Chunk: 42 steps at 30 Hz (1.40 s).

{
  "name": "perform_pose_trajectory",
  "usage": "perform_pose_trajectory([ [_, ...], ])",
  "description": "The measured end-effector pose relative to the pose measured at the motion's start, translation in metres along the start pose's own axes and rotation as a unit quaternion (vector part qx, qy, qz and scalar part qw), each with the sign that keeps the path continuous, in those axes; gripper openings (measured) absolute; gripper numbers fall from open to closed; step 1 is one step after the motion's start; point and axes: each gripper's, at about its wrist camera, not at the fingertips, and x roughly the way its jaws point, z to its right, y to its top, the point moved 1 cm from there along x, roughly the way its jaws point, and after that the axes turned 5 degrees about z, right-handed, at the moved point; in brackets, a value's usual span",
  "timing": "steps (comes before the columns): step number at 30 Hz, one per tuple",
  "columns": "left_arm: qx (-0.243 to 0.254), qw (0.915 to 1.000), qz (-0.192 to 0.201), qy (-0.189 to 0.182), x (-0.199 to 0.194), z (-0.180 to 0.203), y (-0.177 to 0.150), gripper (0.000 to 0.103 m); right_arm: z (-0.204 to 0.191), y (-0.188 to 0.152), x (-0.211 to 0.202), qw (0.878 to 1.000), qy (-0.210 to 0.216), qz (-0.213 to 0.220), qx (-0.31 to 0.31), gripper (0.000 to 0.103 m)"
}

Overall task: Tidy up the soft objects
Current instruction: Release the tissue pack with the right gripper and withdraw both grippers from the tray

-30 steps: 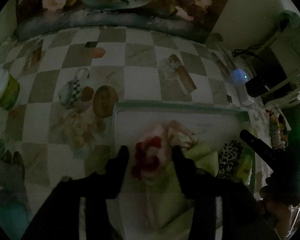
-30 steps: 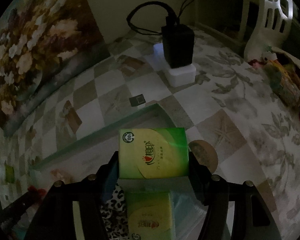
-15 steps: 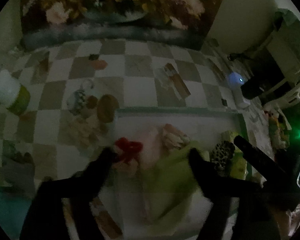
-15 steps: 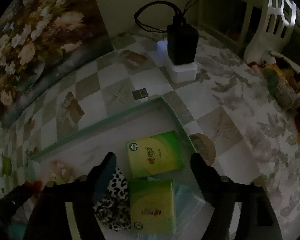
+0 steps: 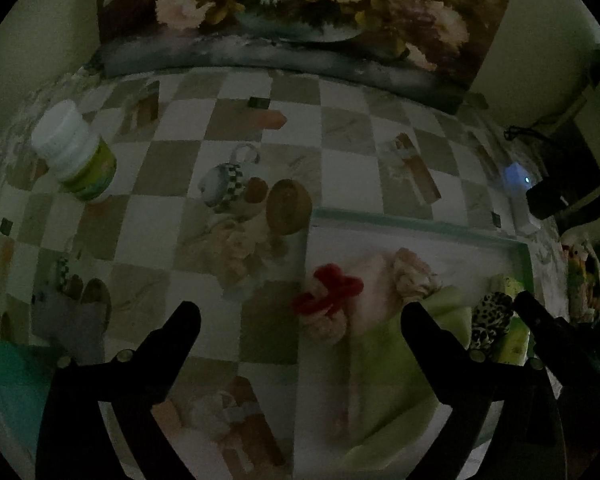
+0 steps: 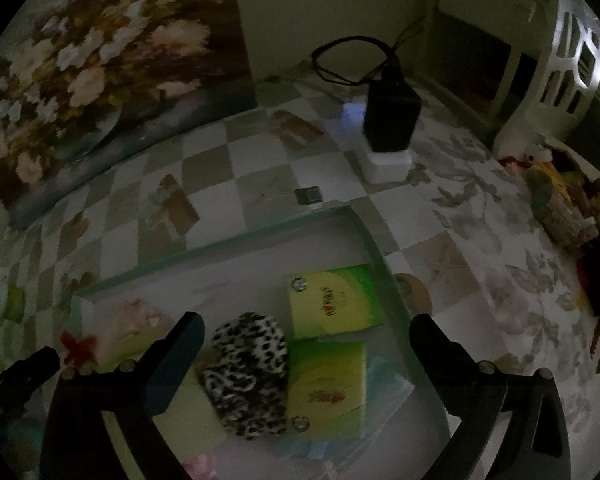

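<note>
Glossy tissue packs (image 6: 334, 302), fuzzy leopard pouch (image 6: 246, 372)

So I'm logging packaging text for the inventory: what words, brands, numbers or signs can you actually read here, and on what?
Upper green tissue pack: red print and a round emblem, too blurred to read.
Lower green tissue pack: red mark and a round emblem, unreadable.
White bottle: green label, no text legible.
Nothing else carries readable text.
</note>
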Motion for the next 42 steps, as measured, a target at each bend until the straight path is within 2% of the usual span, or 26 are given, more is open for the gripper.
perform_pose_trajectory([
  [10, -0.010, 0.9995, 0.028, 0.005, -0.016, -0.011, 0.002, 0.100, -0.018, 0.001, -0.017, 1.000, 0.020, 0.010, -0.012, 0.103],
  [14, -0.009, 0.9998, 0.017, -0.002, -0.019, -0.015, 0.001, 0.100, -0.029, 0.001, -0.026, 0.999, 0.029, 0.017, -0.021, 0.103],
  [20, -0.019, 0.9997, 0.005, 0.011, -0.027, -0.034, 0.001, 0.100, -0.056, -0.005, -0.028, 0.998, 0.043, 0.012, -0.045, 0.103],
  [25, -0.030, 0.9987, 0.019, 0.036, -0.041, -0.060, 0.006, 0.100, -0.079, -0.013, -0.028, 0.996, 0.058, 0.005, -0.068, 0.103],
  [31, -0.033, 0.9936, 0.052, 0.095, -0.065, -0.100, 0.011, 0.100, -0.099, -0.018, -0.035, 0.993, 0.080, 0.011, -0.090, 0.103],
  [34, -0.034, 0.9869, 0.061, 0.146, -0.075, -0.128, 0.012, 0.100, -0.106, -0.021, -0.037, 0.992, 0.091, 0.010, -0.092, 0.103],
  [37, -0.048, 0.9806, 0.065, 0.179, -0.081, -0.154, 0.011, 0.100, -0.116, -0.023, -0.041, 0.990, 0.096, 0.013, -0.101, 0.103],
  [42, -0.081, 0.9752, 0.064, 0.196, -0.089, -0.195, 0.004, 0.100, -0.143, -0.033, -0.051, 0.983, 0.122, 0.015, -0.136, 0.103],
])
